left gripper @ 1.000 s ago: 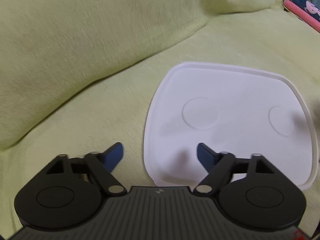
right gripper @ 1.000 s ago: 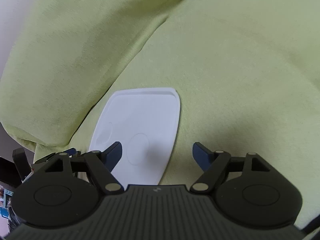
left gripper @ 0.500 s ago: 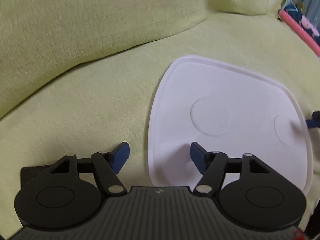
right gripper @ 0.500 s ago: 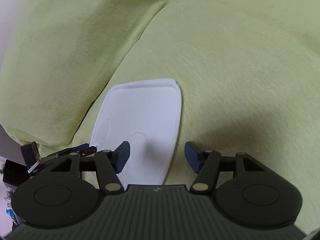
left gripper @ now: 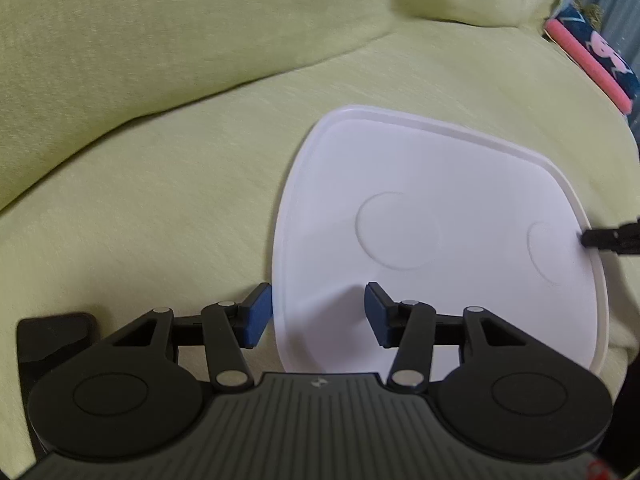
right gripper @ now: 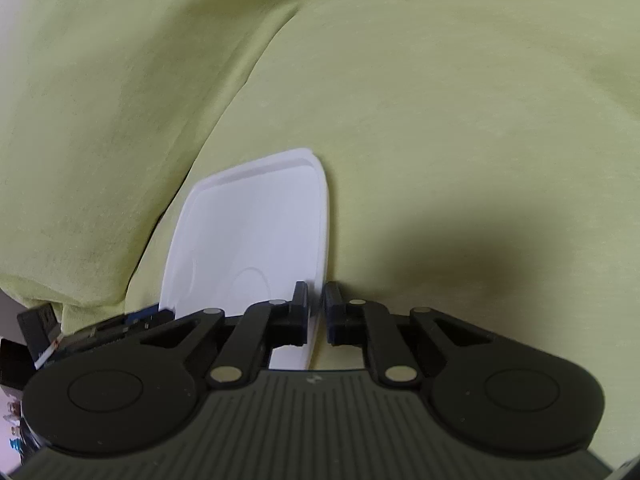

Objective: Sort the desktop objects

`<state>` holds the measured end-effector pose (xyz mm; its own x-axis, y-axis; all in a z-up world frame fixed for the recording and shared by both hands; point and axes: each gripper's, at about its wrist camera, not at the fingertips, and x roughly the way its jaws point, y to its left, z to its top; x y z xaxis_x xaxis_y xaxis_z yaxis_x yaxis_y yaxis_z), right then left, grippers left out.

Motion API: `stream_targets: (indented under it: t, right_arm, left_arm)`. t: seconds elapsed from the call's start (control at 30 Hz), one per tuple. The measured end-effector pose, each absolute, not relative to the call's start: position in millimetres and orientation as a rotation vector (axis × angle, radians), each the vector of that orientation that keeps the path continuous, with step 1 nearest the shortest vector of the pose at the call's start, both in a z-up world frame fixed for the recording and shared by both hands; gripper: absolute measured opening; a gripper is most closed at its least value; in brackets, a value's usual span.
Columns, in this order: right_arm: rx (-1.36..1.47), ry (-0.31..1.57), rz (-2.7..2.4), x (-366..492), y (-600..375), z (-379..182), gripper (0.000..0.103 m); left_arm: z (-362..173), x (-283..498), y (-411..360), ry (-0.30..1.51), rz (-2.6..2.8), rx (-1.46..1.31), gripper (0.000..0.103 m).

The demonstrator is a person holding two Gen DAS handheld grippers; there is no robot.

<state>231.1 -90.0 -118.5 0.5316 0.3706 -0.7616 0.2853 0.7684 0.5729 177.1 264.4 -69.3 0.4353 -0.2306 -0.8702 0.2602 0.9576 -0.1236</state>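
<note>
Left wrist view: yellow-green sofa cushion [left gripper: 160, 220] under everything, backrest rising behind. White tray [left gripper: 460, 208] lies flat on seat. My left gripper [left gripper: 318, 312] spread wide, straddling tray's near left edge, touching nothing. Pink-and-navy item [left gripper: 592, 64] at far right, only here. Dark tip of my right gripper [left gripper: 608, 238] at tray's right rim.

Right wrist view: same tray [right gripper: 256, 248], seen edge-on. My right gripper [right gripper: 316, 316] fingers pinch tray rim. Dark clutter at lower left, unclear.

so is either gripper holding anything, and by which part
The right gripper is shut on the white tray at its side rim. The left gripper holds nothing.
</note>
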Motion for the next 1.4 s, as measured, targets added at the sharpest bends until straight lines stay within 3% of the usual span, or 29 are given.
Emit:
stream_targets:
  t: [0.43, 0.83, 0.97, 1.07, 1.4]
  right_arm:
    - [0.660, 0.966, -0.051, 180.1, -175.7, -82.5, 0.009]
    - [0.721, 0.987, -0.036, 164.7, -198.4, -102.7, 0.010]
    - [0.740, 1.012, -0.010, 164.8, -196.4, -110.3, 0.012]
    - [0.760, 1.012, 0.012, 162.9, -196.3, -115.6, 0.013]
    - [0.668, 1.014, 0.017, 161.4, -186.2, -108.4, 0.012]
  left_arm:
    - [-71.3, 136.5, 183.6, 1.086, -0.512, 0.006, 0.053]
    - [-74.3, 163.5, 187.6, 1.117, -0.516, -0.094, 0.052]
    - [-76.5, 167.9, 193.3, 1.122, -0.503, -0.097, 0.036]
    - [-77.2, 167.6, 193.7, 1.119, -0.504, -0.100, 0.031]
    - [-73.9, 160.3, 186.2, 1.100, -0.489, -0.068, 0.027]
